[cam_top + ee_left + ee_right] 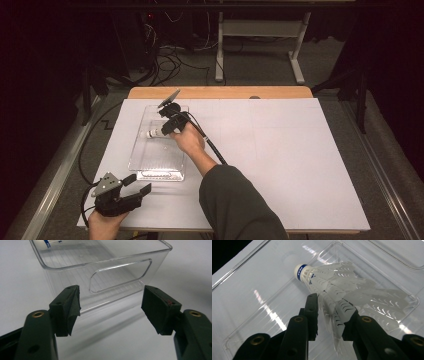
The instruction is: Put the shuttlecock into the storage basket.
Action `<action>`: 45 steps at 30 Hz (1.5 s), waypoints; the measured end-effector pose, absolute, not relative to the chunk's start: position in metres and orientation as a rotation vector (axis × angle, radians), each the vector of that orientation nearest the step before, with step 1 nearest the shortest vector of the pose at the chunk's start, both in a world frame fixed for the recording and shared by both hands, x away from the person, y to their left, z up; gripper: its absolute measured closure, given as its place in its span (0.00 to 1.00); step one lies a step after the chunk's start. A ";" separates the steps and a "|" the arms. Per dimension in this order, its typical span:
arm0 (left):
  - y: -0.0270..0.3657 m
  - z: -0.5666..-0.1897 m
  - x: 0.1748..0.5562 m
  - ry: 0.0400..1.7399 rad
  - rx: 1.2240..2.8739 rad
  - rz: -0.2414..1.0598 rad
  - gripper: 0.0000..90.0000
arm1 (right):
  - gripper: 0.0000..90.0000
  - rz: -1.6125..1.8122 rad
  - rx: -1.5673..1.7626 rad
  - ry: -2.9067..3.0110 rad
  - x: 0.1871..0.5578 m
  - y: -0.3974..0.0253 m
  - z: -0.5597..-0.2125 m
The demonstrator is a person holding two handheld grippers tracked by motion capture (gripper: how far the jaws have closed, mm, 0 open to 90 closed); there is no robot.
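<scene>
Your right tool (169, 126) is clenched on the shuttlecock (342, 292), pinching the feather skirt between its jaws. The cork end points away from the tool, ahead and a little to the left in the right gripper view; the long axis runs roughly in line with the jaws, cork leading. In the high view the shuttlecock (152, 133) pokes out to the left of the tool, cork toward the left wall of the clear bin (141, 165).

The shuttlecock sits over the bin's floor, in its far half. Whether the cork touches the floor or hangs just above it cannot be told from these views; the right gripper view shows it close to the ribbed bottom (262, 312).

The relation that matters: the skirt is in the jaws and the cork is low and forward, so the bin floor lies straight below the load. If the aim is to leave it here, a release should drop it on its side, inside the walls. If the aim is to lift it out, the far and left walls are the near obstacles.

Your left tool (131, 186) is released, jaws standing wide apart, resting low at the near-left corner of the surface (300, 165). It faces the bin's near end wall with the handle cut-out (121, 275), near but apart. The right tool is the one on the job.
</scene>
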State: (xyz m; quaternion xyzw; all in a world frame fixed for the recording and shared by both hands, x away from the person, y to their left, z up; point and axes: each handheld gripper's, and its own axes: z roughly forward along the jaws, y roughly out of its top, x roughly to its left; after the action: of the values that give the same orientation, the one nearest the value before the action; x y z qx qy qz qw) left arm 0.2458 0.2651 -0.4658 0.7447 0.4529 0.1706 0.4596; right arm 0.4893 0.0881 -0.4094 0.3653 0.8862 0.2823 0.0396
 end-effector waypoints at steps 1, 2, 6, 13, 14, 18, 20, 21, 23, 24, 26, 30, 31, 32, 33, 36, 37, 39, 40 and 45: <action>0.265 -0.466 0.246 1.115 1.833 0.420 0.36 | 0.81 0.863 1.116 2.716 0.489 0.088 -0.409; 0.265 -0.466 0.246 1.115 1.833 0.420 0.36 | 0.81 0.859 1.109 2.718 0.489 0.088 -0.409; 0.265 -0.466 0.246 1.115 1.833 0.421 0.36 | 0.81 0.859 1.114 2.717 0.488 0.086 -0.407; 0.266 -0.466 0.246 1.115 1.831 0.421 0.36 | 0.81 0.843 1.128 2.729 0.487 0.083 -0.404; 0.266 -0.466 0.246 1.116 1.830 0.421 0.36 | 0.81 0.844 1.135 2.727 0.487 0.083 -0.403; 0.266 -0.466 0.246 1.117 1.829 0.421 0.36 | 0.83 0.855 1.133 2.732 0.486 0.081 -0.401; 0.266 -0.466 0.246 1.116 1.830 0.421 0.36 | 0.85 0.857 1.136 2.734 0.485 0.080 -0.401; 0.266 -0.466 0.246 1.116 1.830 0.421 0.36 | 0.86 0.853 1.144 2.737 0.485 0.079 -0.401; 0.266 -0.466 0.246 1.116 1.831 0.421 0.36 | 0.89 0.847 1.138 2.741 0.485 0.078 -0.401; 0.266 -0.466 0.246 1.117 1.831 0.421 0.36 | 0.90 0.852 1.144 2.742 0.484 0.077 -0.401; 0.266 -0.466 0.246 1.116 1.831 0.421 0.36 | 0.93 0.851 1.134 2.750 0.485 0.076 -0.402; 0.265 -0.466 0.246 1.116 1.832 0.420 0.36 | 0.98 0.878 1.131 2.754 0.486 0.076 -0.404; 0.265 -0.466 0.246 1.115 1.833 0.420 0.36 | 0.98 0.881 1.136 2.757 0.485 0.076 -0.404; 0.265 -0.466 0.246 1.115 1.833 0.420 0.36 | 0.98 0.881 1.140 2.757 0.485 0.077 -0.405; 0.265 -0.466 0.246 1.115 1.834 0.420 0.36 | 0.99 0.884 1.133 2.758 0.485 0.077 -0.405; 0.265 -0.466 0.246 1.115 1.833 0.420 0.36 | 0.98 0.886 1.135 2.762 0.486 0.078 -0.406; 0.265 -0.466 0.246 1.116 1.833 0.420 0.36 | 0.97 0.884 1.132 2.761 0.486 0.077 -0.406; 0.266 -0.466 0.246 1.116 1.832 0.420 0.36 | 0.95 0.864 1.117 2.757 0.485 0.078 -0.405; 0.266 -0.466 0.246 1.116 1.832 0.419 0.36 | 0.94 0.861 1.117 2.756 0.485 0.078 -0.404; 0.266 -0.466 0.246 1.116 1.832 0.419 0.36 | 0.89 0.838 1.126 2.748 0.485 0.076 -0.402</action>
State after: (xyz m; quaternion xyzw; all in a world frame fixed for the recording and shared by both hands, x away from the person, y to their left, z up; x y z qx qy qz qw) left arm 0.2460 0.2656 -0.4659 0.7442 0.4533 0.1704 0.4600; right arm 0.4855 0.0756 -0.4019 0.3647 0.8902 0.2714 0.0282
